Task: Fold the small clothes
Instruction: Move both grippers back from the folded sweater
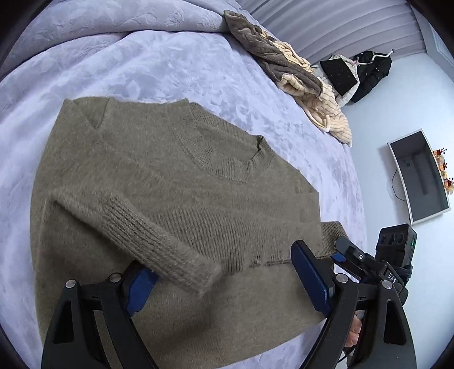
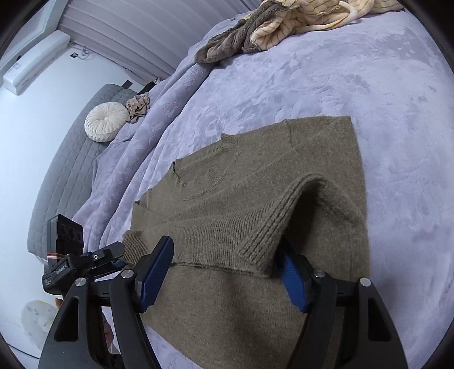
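An olive-brown knit sweater [image 1: 176, 181] lies flat on the lavender bedspread [image 1: 159, 65], collar toward the far side, both sleeves folded in across the body. My left gripper [image 1: 227, 272] is open just above the hem; one ribbed sleeve cuff [image 1: 176, 255] drapes over its left finger [image 1: 139, 289]. The sweater also shows in the right wrist view [image 2: 241, 204]. My right gripper [image 2: 227, 272] is open over the lower body; a ribbed cuff [image 2: 269, 227] arches against its right finger [image 2: 295, 281]. Each gripper shows at the other's view edge.
A heap of brown and cream fleece clothes [image 1: 298, 76] lies at the far bed edge, also in the right wrist view [image 2: 283, 25]. Black garments [image 1: 366, 73] and a grey monitor [image 1: 420, 176] lie beyond. A round white cushion [image 2: 106, 122] rests on a grey quilt [image 2: 71, 170].
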`<state>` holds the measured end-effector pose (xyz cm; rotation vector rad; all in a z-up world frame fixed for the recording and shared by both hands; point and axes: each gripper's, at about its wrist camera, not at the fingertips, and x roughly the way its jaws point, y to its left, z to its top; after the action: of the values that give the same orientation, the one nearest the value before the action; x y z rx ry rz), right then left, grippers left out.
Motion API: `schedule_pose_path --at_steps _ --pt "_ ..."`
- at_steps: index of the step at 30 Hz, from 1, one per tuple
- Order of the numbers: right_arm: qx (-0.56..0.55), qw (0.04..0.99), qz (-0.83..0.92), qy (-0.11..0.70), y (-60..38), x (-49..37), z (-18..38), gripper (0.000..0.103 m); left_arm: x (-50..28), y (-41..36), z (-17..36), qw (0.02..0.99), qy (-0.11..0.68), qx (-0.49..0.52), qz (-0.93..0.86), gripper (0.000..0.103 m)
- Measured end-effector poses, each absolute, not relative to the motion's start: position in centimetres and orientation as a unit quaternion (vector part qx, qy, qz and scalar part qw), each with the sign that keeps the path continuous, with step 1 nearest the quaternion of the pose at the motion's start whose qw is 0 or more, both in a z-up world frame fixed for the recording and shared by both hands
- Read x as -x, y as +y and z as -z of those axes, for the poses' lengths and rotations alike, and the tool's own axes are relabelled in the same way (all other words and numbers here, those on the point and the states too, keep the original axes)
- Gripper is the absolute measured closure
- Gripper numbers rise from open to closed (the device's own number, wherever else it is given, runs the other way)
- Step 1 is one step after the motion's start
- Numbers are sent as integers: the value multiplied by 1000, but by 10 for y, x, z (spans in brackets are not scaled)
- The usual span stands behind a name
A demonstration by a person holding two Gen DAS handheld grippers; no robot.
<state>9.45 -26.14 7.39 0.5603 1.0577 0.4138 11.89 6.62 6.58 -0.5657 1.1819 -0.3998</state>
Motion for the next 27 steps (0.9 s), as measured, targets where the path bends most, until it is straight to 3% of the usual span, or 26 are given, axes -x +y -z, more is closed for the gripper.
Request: schedule_pose_path --at_steps 7,19,23,27 --pt "-254 815 -191 485 -264 -122 -86 27 -148 68 -79 789 536 242 179 13" --pt "-229 842 -103 478 -277 -165 -85 27 -179 120 -69 798 514 299 98 13" --pt "-154 877 -95 446 -270 -144 -104 27 -166 104 -81 812 505 261 132 13" --pt "-65 864 -123 483 -229 -148 -88 27 -174 60 -66 821 532 163 128 13"
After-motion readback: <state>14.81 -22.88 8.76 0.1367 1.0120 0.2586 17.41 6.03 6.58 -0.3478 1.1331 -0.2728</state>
